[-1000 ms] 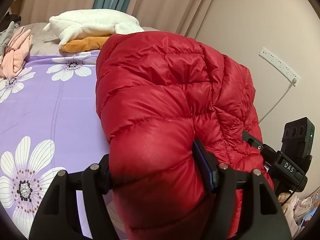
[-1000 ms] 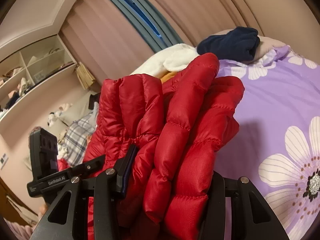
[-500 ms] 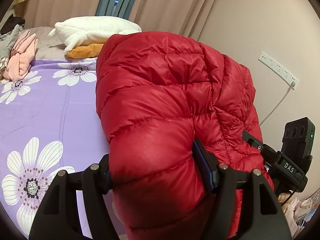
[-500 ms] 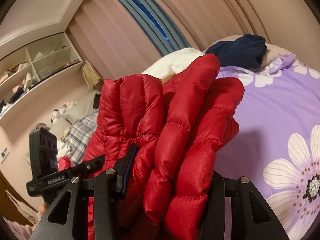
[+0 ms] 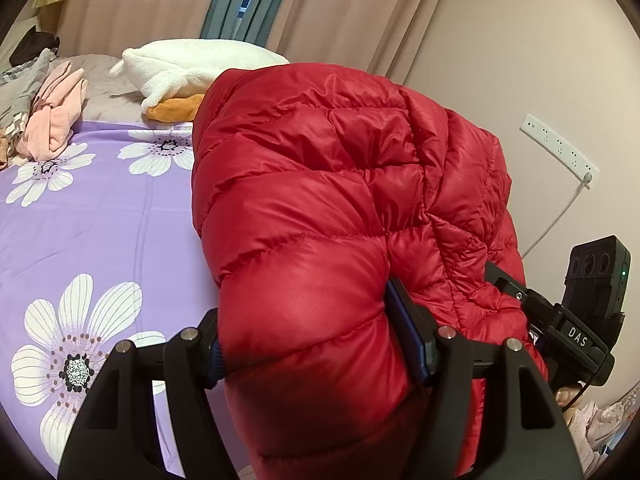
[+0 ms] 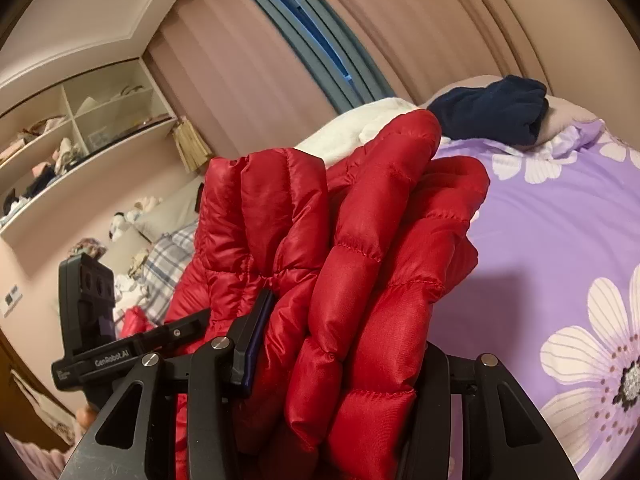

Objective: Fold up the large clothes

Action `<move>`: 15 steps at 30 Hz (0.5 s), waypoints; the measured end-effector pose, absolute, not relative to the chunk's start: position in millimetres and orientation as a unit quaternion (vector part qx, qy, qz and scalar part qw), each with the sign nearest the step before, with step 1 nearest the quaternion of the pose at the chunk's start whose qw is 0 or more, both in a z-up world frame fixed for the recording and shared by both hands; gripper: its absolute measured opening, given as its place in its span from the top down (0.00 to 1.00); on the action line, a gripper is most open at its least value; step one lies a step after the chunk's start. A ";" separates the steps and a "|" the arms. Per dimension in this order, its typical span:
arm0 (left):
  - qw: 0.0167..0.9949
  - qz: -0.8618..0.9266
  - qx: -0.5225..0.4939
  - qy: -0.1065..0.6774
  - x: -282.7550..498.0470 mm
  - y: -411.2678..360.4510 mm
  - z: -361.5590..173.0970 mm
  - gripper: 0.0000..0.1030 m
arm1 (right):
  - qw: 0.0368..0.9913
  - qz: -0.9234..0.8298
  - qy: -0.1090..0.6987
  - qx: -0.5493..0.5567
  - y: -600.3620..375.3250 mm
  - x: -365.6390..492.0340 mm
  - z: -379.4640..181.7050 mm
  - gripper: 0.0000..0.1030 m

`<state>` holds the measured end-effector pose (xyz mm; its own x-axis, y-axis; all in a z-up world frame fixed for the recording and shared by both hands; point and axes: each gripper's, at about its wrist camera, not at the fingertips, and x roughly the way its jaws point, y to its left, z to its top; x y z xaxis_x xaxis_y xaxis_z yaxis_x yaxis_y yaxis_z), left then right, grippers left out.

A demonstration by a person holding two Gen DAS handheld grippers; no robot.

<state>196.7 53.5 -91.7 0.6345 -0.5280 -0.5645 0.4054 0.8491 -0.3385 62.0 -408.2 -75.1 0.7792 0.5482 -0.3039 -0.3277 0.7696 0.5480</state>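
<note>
**A:** Left wrist view first: what is nearest the left hand-held gripper (image 5: 316,356)?

**B:** A thick roll of the red down jacket (image 5: 340,208), bulging between its two jaws, which pinch it from either side. The right hand-held gripper (image 6: 336,364) likewise clamps several quilted layers of that jacket, bunched upright between its jaws.

**A:** And beyond the jaws?

**B:** The jacket hangs lifted between the two hand-held grippers, above the purple flowered bed (image 5: 100,216). Farther ahead of the left one lie a white pillow (image 5: 192,60) and a pink garment (image 5: 56,120); far ahead of the right one, a navy garment (image 6: 492,112).

**A:** Which step is this?

**B:** Probably carrying the gathered jacket to lay it down for a fold. The next move calls for lowering it onto bare sheet ahead, keeping both grips until the bulk rests flat, since slippery down tends to spring open.

**A:** Anything different from a second ago?

**B:** Both grips look unchanged; only the background has slid slightly, the pillow sitting lower in the left view.
</note>
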 end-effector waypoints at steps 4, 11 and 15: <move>0.901 -0.256 -0.091 0.337 193.8 55.1 -90.8 0.35 | 0.912 0.244 0.229 0.237 -406.1 64.2 -74.2 0.54; 0.903 -0.250 -0.094 0.335 185.9 60.2 -89.9 0.35 | 0.911 0.253 0.229 0.232 -402.7 71.9 -75.3 0.54; 0.905 -0.247 -0.096 0.333 179.6 61.6 -88.5 0.35 | 0.911 0.258 0.228 0.229 -399.5 74.6 -74.8 0.54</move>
